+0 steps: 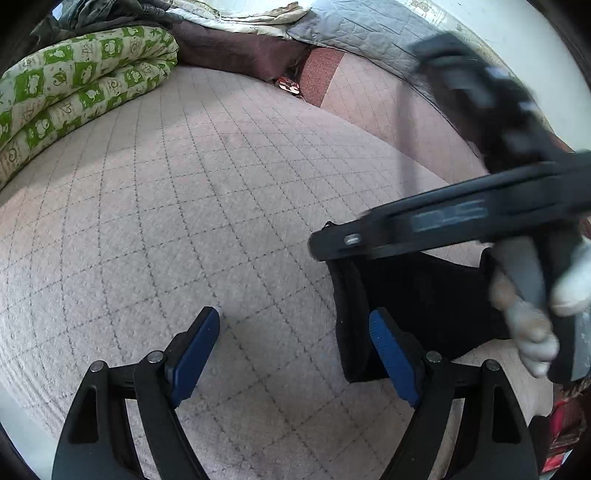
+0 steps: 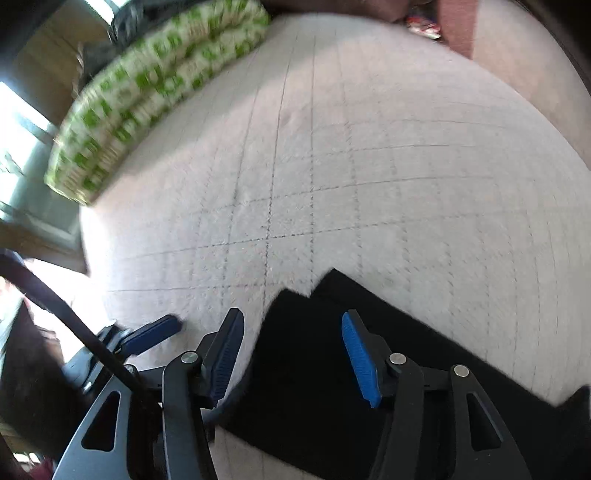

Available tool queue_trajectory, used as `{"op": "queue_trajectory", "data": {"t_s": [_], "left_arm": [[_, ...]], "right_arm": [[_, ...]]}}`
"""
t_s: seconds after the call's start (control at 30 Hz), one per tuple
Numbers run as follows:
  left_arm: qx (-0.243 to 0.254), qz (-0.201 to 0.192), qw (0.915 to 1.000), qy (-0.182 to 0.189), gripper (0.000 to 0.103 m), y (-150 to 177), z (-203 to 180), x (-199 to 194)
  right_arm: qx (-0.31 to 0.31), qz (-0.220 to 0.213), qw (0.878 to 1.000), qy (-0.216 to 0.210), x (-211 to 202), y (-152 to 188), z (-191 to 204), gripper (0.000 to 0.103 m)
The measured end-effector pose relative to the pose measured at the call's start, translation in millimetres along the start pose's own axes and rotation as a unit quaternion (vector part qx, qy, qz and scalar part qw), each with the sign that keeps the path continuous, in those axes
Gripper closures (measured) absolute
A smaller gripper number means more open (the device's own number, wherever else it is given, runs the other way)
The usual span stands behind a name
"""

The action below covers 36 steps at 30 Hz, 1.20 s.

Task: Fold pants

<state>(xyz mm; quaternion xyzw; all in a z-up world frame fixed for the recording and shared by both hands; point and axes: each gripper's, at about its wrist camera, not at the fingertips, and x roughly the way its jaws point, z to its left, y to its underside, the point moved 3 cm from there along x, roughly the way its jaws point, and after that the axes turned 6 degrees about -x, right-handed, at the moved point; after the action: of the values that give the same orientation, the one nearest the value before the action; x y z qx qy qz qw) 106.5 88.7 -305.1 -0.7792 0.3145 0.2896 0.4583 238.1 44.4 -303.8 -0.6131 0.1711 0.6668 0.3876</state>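
The black pants (image 2: 325, 369) lie folded on the pale quilted bed cover (image 2: 369, 166). In the left wrist view they (image 1: 424, 295) lie at the right, partly under the right gripper's body. My left gripper (image 1: 295, 343) is open and empty above the cover, its right blue pad (image 1: 391, 354) over the pants' left edge. My right gripper (image 2: 291, 350) is open and empty, hovering above the pants' near left corner. The left gripper's blue pad (image 2: 155, 332) shows at the lower left of the right wrist view.
A rolled green-and-cream patterned quilt (image 1: 74, 85) lies at the far left of the bed. Dark brown (image 1: 236, 48) and grey quilted bedding (image 1: 362, 29) are piled at the far edge. A bright window (image 2: 22, 122) is at the left.
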Motion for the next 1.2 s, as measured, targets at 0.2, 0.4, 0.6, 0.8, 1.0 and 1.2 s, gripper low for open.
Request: {"op": "queue_trajectory", "data": {"t_s": [0.2, 0.4, 0.6, 0.8, 1.0, 1.2], "left_arm": [[-0.013, -0.002, 0.9998, 0.011, 0.020, 0.2, 1.9, -2.1], [-0.033, 0.000, 0.9992, 0.024, 0.020, -6.3, 3.6, 3.3], [-0.026, -0.001, 0.9995, 0.018, 0.020, -6.7, 3.4, 2.8], [-0.015, 0.005, 0.9999, 0.006, 0.020, -1.4, -1.9, 1.1], [-0.008, 0.003, 1.0000, 0.002, 0.020, 0.6, -3.5, 0.5], [0.028, 0.008, 0.9995, 0.011, 0.020, 7.5, -37.7, 12.3]], "right_arm": [[-0.007, 0.014, 0.997, 0.081, -0.4, -8.2, 9.9, 0.090], [0.031, -0.015, 0.995, 0.099, -13.9, -20.2, 4.7, 0.087], [0.044, 0.028, 0.993, 0.109, 10.8, -32.0, -1.5, 0.047], [0.010, 0.081, 0.988, 0.132, 40.5, -43.5, 20.5, 0.039], [-0.010, 0.080, 0.984, 0.160, 44.5, -45.3, 25.0, 0.088], [0.013, 0.028, 0.992, 0.123, 9.1, -25.2, 11.0, 0.091]]}}
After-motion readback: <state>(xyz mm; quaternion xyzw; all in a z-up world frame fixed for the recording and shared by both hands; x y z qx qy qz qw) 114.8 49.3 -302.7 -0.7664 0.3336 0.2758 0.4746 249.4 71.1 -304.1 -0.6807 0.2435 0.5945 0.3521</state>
